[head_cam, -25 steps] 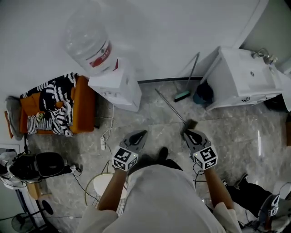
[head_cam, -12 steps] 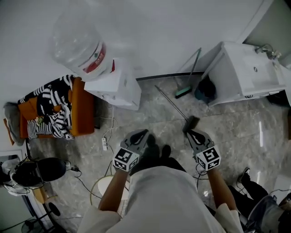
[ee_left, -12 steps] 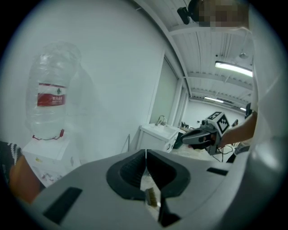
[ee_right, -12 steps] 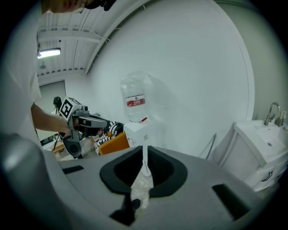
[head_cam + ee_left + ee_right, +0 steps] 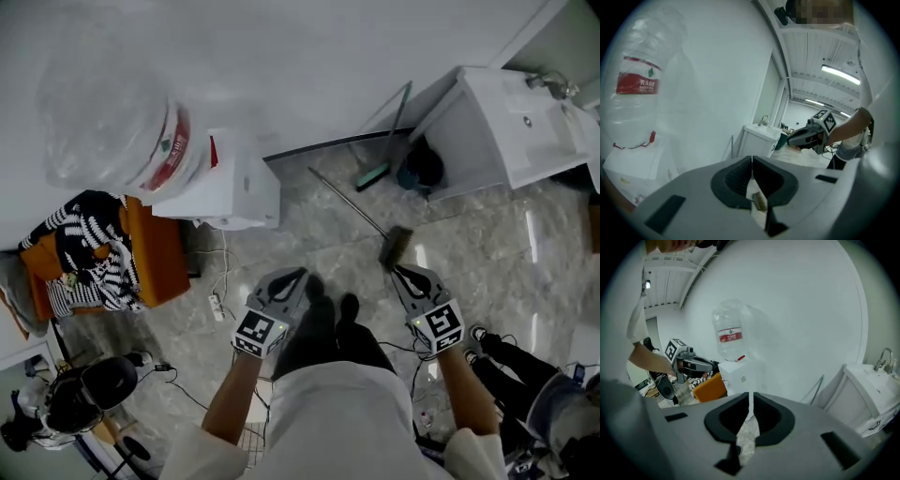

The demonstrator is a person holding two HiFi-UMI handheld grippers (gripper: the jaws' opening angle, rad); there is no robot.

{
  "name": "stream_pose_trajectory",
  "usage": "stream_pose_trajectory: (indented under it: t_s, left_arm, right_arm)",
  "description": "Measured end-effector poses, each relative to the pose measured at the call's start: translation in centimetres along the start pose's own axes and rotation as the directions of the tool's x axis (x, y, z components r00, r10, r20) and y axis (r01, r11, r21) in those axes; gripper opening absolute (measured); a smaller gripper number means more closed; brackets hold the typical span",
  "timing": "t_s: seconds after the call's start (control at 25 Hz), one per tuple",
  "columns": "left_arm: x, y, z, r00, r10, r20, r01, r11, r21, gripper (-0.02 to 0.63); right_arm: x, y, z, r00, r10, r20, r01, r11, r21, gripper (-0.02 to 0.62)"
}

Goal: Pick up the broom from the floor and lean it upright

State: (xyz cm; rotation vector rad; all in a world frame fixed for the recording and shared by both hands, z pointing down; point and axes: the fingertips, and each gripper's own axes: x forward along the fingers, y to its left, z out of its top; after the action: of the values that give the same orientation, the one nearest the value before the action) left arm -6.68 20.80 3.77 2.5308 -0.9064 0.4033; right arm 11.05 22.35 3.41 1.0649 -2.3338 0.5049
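The broom lies flat on the grey marble floor, its thin handle (image 5: pixel 345 199) running up-left from the dark brush head (image 5: pixel 395 249). My right gripper (image 5: pixel 404 270) hovers just behind the brush head without touching it. Its jaws are nearly together and still closing, with nothing between them (image 5: pixel 750 398). My left gripper (image 5: pixel 298 275) hangs well left of the broom, shut and empty (image 5: pixel 751 161). Through the slit below the left gripper's tips I see the brush head (image 5: pixel 759 202).
A white water dispenser (image 5: pixel 230 187) with a large bottle stands at the left. A green-headed mop (image 5: pixel 373 175) leans on the wall beside a dark bin (image 5: pixel 419 169) and a white sink cabinet (image 5: pixel 511 127). An orange chair (image 5: pixel 159 253) and floor cables (image 5: pixel 217 302) lie left.
Both grippers have moved forward and lower toward the floor. The right gripper now sits closer behind the brush head, and the whole view has shifted toward the wall.
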Motion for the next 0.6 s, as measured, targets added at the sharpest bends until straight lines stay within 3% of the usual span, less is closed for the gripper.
stream_pose_trajectory:
  t_s: [0.32, 0.6]
  left_arm:
    - [3.4, 5.7, -2.9, 0.996, -0.080, -0.037, 0.081, 0.997, 0.021, 0.011]
    - [6.3, 8.8, -5.5, 0.995, -0.094, -0.036, 0.093, 0.996, -0.006, 0.012]
  right_arm:
    - [7.6, -0.6, 0.5, 0.999, -0.023, -0.021, 0.024, 0.999, 0.041, 0.025]
    - [12.5, -2.3, -1.7, 0.998, -0.046, -0.035, 0.047, 0.998, 0.050, 0.015]
